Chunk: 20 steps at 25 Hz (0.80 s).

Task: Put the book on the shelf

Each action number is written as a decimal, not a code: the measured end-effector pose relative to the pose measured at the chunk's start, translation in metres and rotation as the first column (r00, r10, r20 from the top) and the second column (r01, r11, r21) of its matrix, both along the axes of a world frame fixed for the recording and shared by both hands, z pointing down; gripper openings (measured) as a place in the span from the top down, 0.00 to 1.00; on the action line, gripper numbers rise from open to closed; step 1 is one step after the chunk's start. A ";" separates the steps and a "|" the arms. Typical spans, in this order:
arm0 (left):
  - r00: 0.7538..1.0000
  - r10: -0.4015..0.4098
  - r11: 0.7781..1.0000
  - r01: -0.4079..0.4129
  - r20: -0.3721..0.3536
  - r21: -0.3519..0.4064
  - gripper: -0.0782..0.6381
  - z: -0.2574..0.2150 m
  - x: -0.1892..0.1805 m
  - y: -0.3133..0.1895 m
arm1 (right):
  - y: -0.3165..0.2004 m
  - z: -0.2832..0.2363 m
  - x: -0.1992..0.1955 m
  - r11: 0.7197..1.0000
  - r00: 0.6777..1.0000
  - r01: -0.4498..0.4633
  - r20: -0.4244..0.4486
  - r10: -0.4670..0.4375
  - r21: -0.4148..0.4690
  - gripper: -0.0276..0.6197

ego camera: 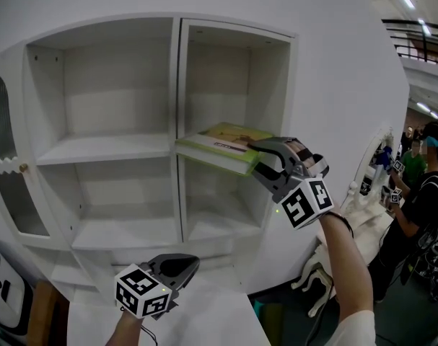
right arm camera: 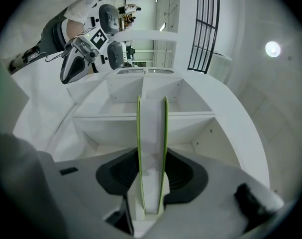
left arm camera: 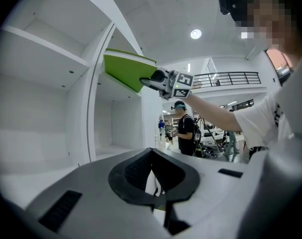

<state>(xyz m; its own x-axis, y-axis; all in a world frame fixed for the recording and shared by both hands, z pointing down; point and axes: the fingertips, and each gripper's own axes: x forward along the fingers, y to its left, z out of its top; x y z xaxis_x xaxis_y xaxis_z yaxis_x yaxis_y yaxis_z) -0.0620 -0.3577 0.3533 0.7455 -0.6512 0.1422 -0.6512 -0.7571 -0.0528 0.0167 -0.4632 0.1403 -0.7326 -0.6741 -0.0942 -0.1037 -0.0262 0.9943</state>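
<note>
The right gripper [ego camera: 258, 153] has its 2 jaws clamped on the book [ego camera: 226, 146], 1 pad against each cover, gripping it at its near end. From the jaws the book runs straight ahead and stands out well beyond the fingertips, its far end inside the upper right compartment of the white shelf unit [ego camera: 107, 146]. It lies roughly flat, slightly tilted, about level with that compartment's floor; whether it touches the board cannot be made out.

In the right gripper view the book [right arm camera: 151, 148] is seen edge on between the jaws of the right gripper [right arm camera: 151, 176]: 2 thin green covers with a thick white block of pages between them, filling the gap from pad to pad. From the head view its upper cover is pale yellow-green with a faint picture, and a white strip with a dark reddish mark runs along the near long edge. From the left gripper view the lower cover of the book [left arm camera: 123, 71] is plain bright green, with the right gripper [left arm camera: 148, 81] at its near end.

The left gripper [ego camera: 186, 265] hangs low, below the shelf unit's lower compartments and well apart from the book. In its own view the left gripper [left arm camera: 153, 183] has its jaws together at the tips, with nothing between them
</note>
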 end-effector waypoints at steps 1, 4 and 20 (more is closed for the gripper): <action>1.000 0.002 1.000 -0.002 0.001 -0.001 0.88 0.000 0.001 -0.001 | -0.001 0.000 0.001 1.000 1.000 -0.006 0.000 0.006 0.001 0.72; 1.000 0.011 1.000 -0.011 0.004 -0.002 0.88 0.001 0.006 -0.004 | -0.006 0.002 0.006 0.999 0.999 -0.037 -0.014 0.037 0.001 0.72; 1.000 0.016 1.000 -0.016 0.001 -0.006 0.88 0.001 0.010 -0.010 | -0.059 0.007 0.012 0.984 0.982 -0.168 -0.103 0.161 -0.065 0.72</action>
